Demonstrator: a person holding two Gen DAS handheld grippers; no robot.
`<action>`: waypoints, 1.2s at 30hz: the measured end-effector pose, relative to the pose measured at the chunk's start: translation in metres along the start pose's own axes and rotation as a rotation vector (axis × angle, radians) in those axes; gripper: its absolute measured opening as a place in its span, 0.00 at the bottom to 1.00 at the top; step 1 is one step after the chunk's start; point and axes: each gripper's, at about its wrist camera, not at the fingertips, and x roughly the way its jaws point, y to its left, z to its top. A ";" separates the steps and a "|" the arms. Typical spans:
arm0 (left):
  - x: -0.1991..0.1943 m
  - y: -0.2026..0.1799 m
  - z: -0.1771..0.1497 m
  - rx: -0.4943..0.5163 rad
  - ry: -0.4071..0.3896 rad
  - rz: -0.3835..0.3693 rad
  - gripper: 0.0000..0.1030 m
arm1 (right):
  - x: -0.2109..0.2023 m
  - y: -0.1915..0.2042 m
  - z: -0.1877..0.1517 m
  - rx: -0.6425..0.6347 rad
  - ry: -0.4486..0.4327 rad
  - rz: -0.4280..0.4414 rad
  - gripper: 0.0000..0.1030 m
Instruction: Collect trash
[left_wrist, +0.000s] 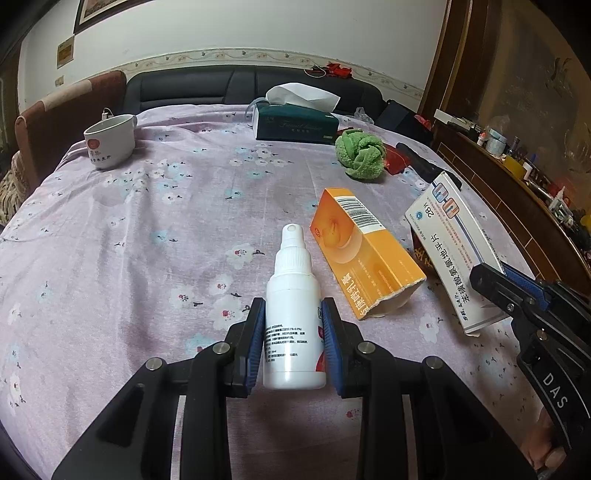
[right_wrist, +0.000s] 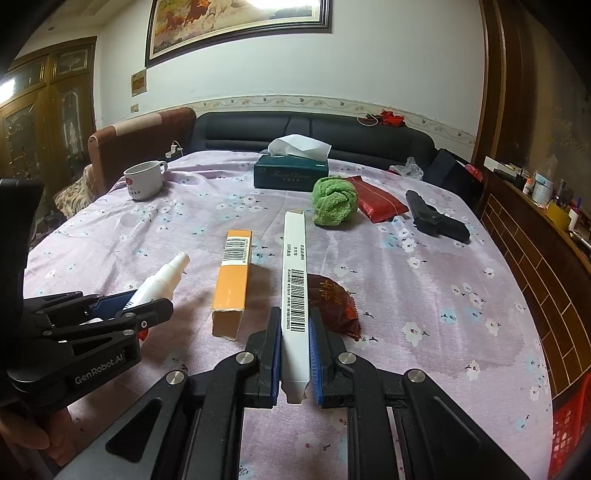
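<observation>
My left gripper (left_wrist: 293, 332) has its fingers pinching a white spray bottle (left_wrist: 293, 310) around the lower body, nozzle pointing away from me and the bottle lifted clear of the flowered cloth on the surface (left_wrist: 129, 258). My right gripper (right_wrist: 294, 354) has its fingers pressed on the two broad faces of a long white box (right_wrist: 294, 291), held on edge with the barcode side up and its far end pointing toward the green cloth ball (right_wrist: 334, 201). Between my two loads an orange box (right_wrist: 232, 284) lies flat on the surface, just beside the white box and apart from the bottle. A crumpled dark red wrapper (right_wrist: 338, 302) sits just to the right of the white box, partly hidden behind it. Farther back, a red packet (right_wrist: 376, 201) touches the green ball, and a black object (right_wrist: 436, 218) lies to its right, nearer the right edge. A green tissue box (right_wrist: 290, 173) and a white mug (right_wrist: 144, 179) stand near the far edge. The left half of the surface is bare cloth, open all the way to the mug; the right side past the wrapper is also open up to the rounded edge.
</observation>
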 end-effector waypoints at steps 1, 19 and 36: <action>0.000 0.000 0.000 0.000 0.001 -0.002 0.27 | 0.000 0.000 0.000 0.001 -0.001 0.002 0.13; 0.000 0.001 0.000 -0.006 0.002 -0.012 0.27 | -0.005 -0.011 0.003 0.058 -0.011 0.039 0.13; -0.001 0.000 0.001 0.002 -0.002 -0.011 0.27 | -0.006 -0.006 0.002 0.039 -0.005 0.042 0.13</action>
